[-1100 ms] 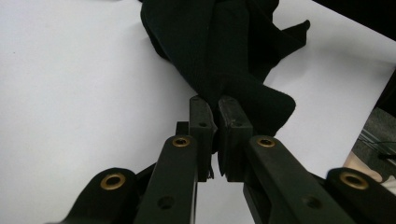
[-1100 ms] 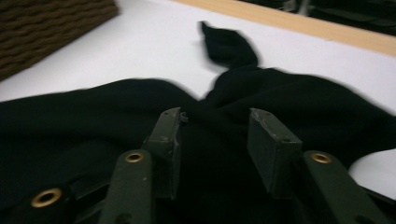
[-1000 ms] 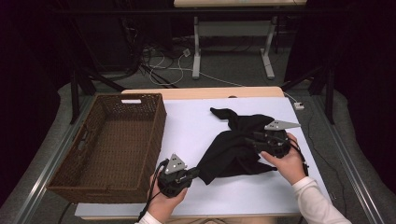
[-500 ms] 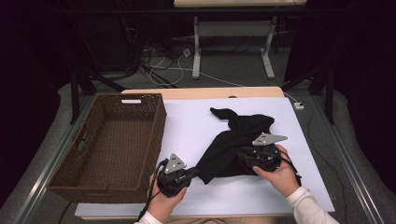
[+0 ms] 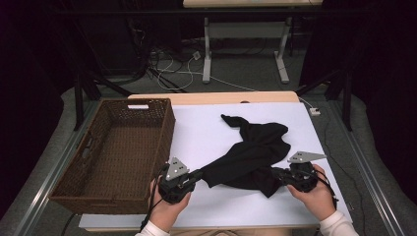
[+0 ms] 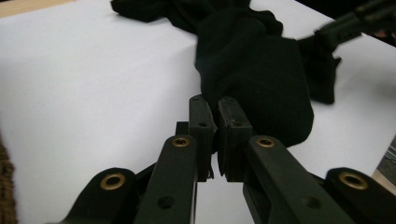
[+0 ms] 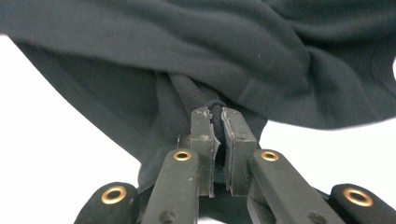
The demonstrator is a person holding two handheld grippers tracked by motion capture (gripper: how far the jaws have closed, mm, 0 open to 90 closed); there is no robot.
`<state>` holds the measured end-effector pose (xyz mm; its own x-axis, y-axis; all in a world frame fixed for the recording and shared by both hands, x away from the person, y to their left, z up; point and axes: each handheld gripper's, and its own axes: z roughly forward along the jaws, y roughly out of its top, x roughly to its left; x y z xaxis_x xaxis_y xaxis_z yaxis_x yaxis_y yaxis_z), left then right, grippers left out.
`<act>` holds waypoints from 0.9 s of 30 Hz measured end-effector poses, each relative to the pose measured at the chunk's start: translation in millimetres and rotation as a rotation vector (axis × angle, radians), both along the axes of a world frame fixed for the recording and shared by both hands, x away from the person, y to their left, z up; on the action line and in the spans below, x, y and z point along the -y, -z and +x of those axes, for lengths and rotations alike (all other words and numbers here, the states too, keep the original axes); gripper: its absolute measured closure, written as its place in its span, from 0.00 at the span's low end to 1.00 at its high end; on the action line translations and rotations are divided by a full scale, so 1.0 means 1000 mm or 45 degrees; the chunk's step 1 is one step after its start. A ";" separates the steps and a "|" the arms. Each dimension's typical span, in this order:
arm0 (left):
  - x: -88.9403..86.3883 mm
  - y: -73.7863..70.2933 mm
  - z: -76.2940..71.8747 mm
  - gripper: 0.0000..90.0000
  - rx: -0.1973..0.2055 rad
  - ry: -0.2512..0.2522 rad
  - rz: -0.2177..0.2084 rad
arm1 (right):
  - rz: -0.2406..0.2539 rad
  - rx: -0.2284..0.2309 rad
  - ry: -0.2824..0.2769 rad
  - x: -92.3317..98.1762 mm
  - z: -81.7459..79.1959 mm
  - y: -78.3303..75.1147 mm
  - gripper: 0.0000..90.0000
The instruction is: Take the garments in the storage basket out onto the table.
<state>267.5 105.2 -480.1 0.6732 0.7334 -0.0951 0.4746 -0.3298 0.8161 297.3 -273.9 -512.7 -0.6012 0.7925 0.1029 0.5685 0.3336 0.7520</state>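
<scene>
Pinching black cloth [image 5: 251, 160] with both tools

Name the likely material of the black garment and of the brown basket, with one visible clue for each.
Black garment: soft matte knit fabric, perhaps cotton or fleece; it folds and drapes limply. Brown basket: woven wicker or rattan-like strands, possibly synthetic; the plaited weave shows on its walls.

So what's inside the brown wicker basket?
The brown wicker basket shows bare woven floor and inner walls; its near wall hides the floor strip just behind it.
</scene>
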 end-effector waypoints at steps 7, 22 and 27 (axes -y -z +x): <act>-0.009 -0.012 0.003 0.96 0.027 -0.052 -0.018 | -0.041 -0.052 -0.006 0.005 -0.015 0.015 0.94; -0.002 -0.021 0.009 0.95 0.036 -0.016 -0.088 | 0.017 -0.021 -0.108 -0.029 -0.019 0.020 0.77; 0.013 -0.017 0.012 0.95 0.013 0.030 -0.097 | 0.074 0.060 -0.135 -0.040 -0.021 0.011 0.66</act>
